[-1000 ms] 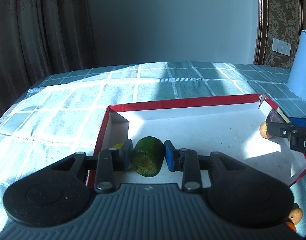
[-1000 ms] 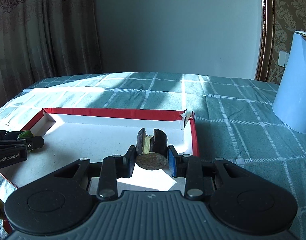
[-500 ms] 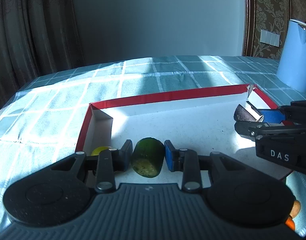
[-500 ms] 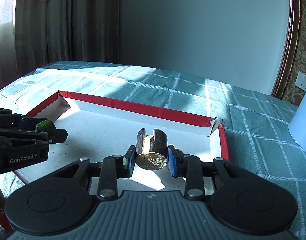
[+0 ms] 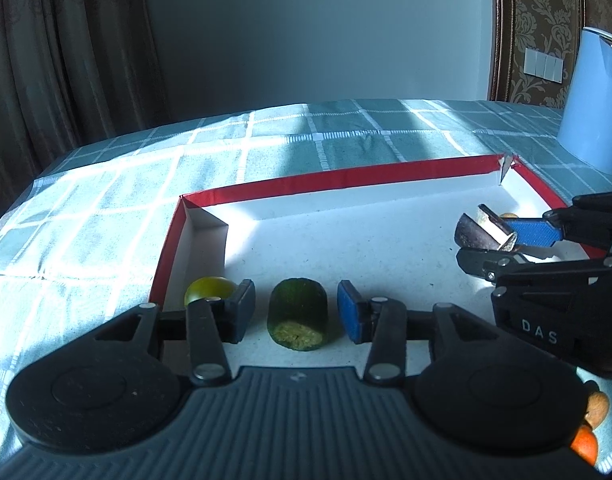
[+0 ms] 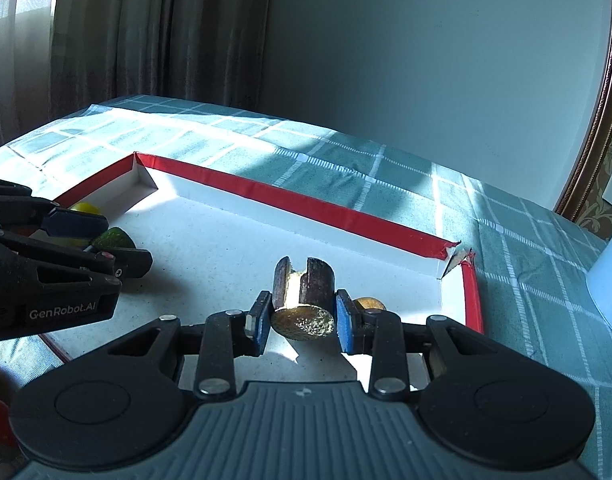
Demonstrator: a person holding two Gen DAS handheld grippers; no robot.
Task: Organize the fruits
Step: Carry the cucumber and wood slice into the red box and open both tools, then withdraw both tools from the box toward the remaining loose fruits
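Note:
A green cucumber piece (image 5: 297, 314) lies on the white floor of the red-rimmed box (image 5: 334, 179) near its left end. My left gripper (image 5: 295, 312) straddles it with its jaws opening, and a gap shows on each side of the piece. A small yellow-green fruit (image 5: 207, 289) sits in the box's left corner. Over the box's right end, my right gripper (image 6: 301, 316) is shut on a dark brown notched cylinder piece (image 6: 303, 300), held above the floor. A small brown round fruit (image 6: 369, 303) lies just behind the right finger.
A light blue kettle (image 5: 594, 104) stands on the checked teal tablecloth to the right of the box. A tan fruit (image 5: 596, 406) and an orange one (image 5: 584, 444) lie outside the box by its near right side. Curtains hang at the back left.
My left gripper's jaws have parted from the cucumber piece, which now rests on the box floor. The right gripper has rolled and shifted sideways with the brown piece still held.

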